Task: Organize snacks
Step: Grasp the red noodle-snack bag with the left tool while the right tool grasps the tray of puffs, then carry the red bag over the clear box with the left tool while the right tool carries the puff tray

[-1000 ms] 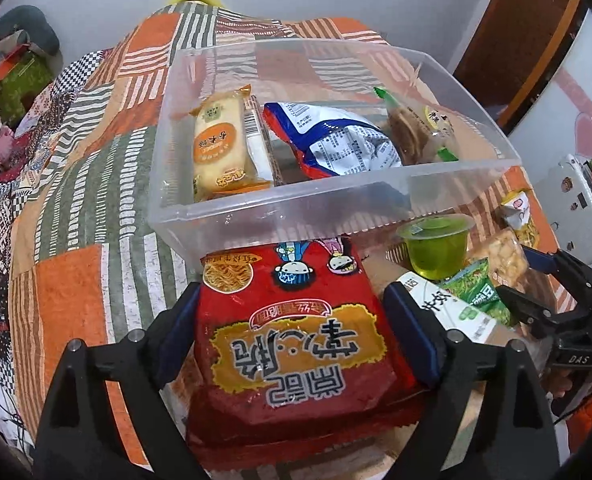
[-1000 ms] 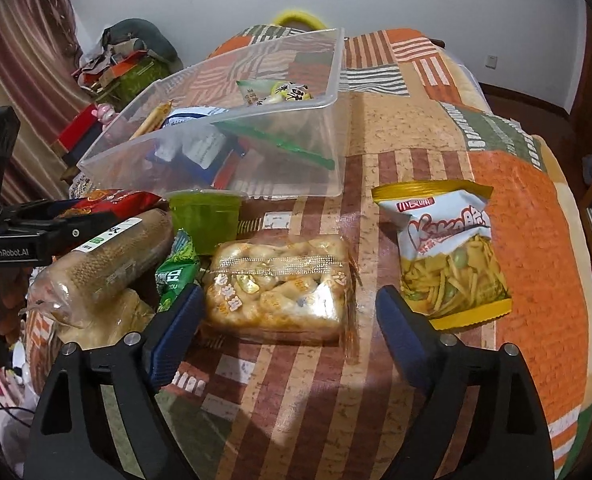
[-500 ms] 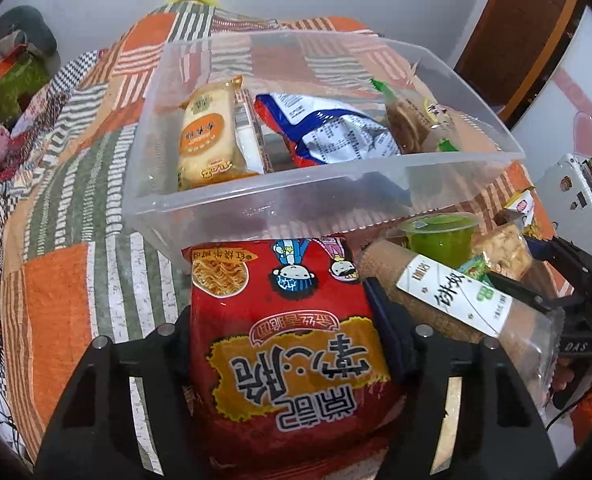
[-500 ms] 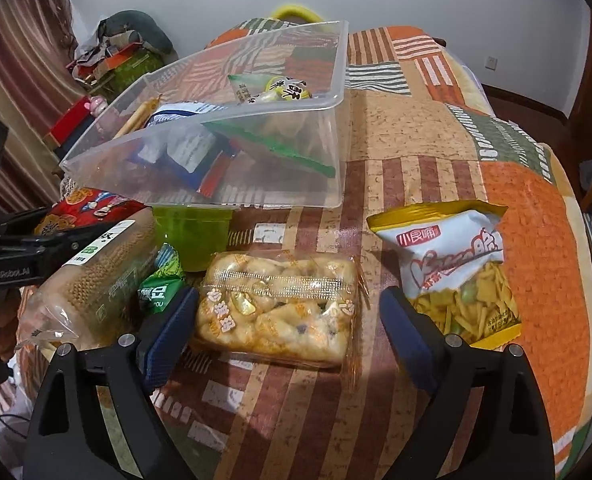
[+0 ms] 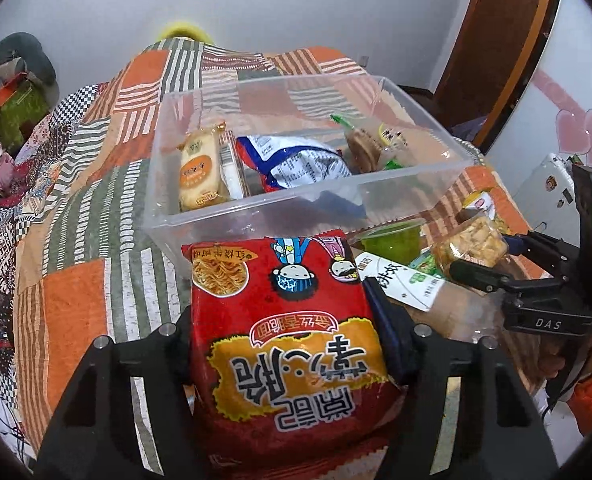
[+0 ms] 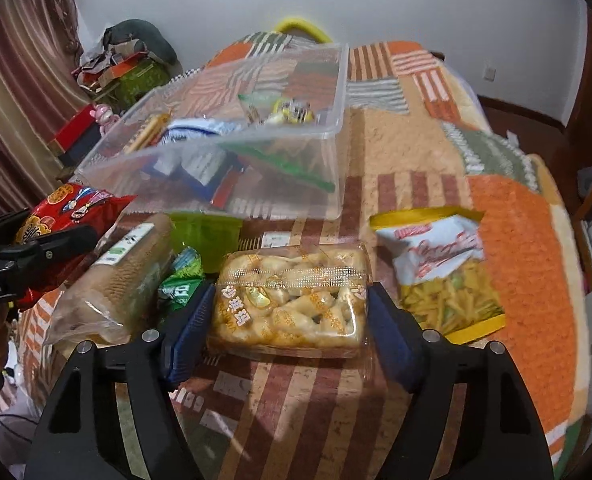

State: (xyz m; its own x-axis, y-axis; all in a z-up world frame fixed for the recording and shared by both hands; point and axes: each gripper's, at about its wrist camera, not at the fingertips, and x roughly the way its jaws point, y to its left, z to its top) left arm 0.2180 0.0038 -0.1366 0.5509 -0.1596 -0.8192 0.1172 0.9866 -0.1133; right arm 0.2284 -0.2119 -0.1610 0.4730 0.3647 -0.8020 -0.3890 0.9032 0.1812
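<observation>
My left gripper (image 5: 284, 320) is shut on a red noodle-snack bag (image 5: 288, 328) and holds it lifted just in front of the clear plastic bin (image 5: 256, 216); the bag also shows in the right wrist view (image 6: 60, 216). The bin holds an orange-labelled cake pack (image 5: 199, 168), a blue-white bag (image 5: 300, 160) and other packs. My right gripper (image 6: 288, 320) has its pads against both ends of a clear pack of golden pastries (image 6: 292, 300), which lies on the quilt.
A green jelly cup (image 6: 204, 236), a long brown cracker pack (image 6: 120, 280), a small green packet (image 6: 180, 280) and a yellow-edged chips bag (image 6: 440, 268) lie on the patchwork quilt (image 6: 516, 240) in front of the bin. Clutter stands off the bed's left side.
My left gripper closed on the red bag and raised it toward the bin. My right gripper moved forward and closed around the pastry pack.
</observation>
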